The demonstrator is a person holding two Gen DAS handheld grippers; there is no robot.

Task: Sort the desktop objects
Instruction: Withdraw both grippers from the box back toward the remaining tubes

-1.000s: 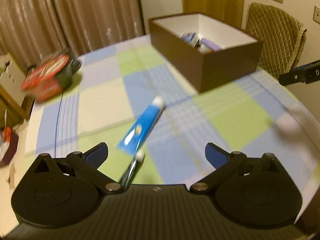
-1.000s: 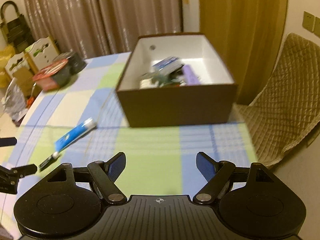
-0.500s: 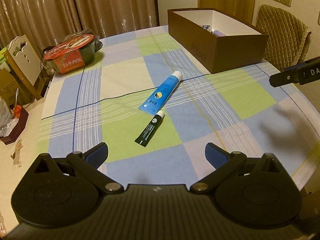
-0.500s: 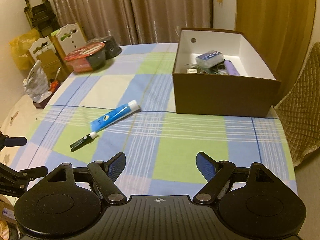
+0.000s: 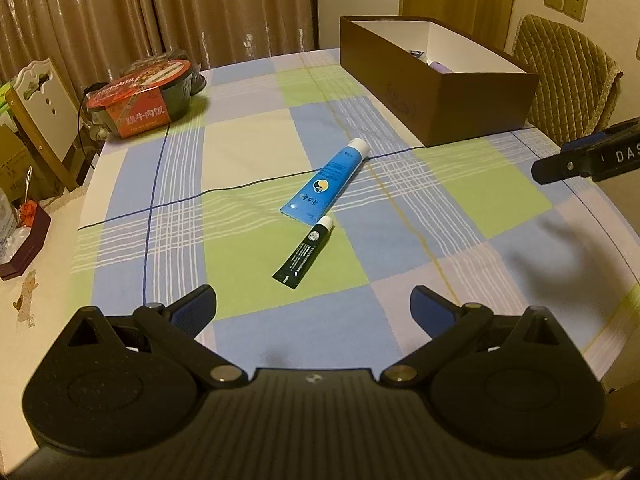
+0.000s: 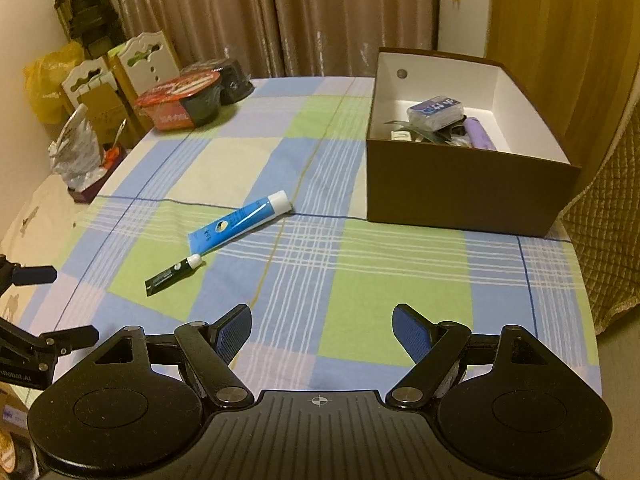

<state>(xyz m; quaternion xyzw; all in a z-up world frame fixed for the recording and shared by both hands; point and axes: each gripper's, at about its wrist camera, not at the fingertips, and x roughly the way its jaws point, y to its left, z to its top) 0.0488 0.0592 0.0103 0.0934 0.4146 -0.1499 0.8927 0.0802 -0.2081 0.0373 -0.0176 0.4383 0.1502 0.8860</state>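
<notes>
Ahead, small black tube (image 5: 304,253) beyond left hand-held gripper (image 5: 313,308), fingers spread, right hand-held gripper (image 6: 322,330) likewise spread.

Blue tube (image 5: 329,180) & small dark tube (image 5: 305,252) flat (near-touching), outside brown box (image 5: 440,92).

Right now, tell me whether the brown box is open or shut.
Open. The brown box has no lid on top; the right wrist view looks straight into its white interior, where a purple tube and other small items lie.

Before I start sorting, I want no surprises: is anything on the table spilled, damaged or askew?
Nothing spilled or damaged. The blue tube and small black tube lie loose and slanted on the tablecloth, outside the brown box.
</notes>
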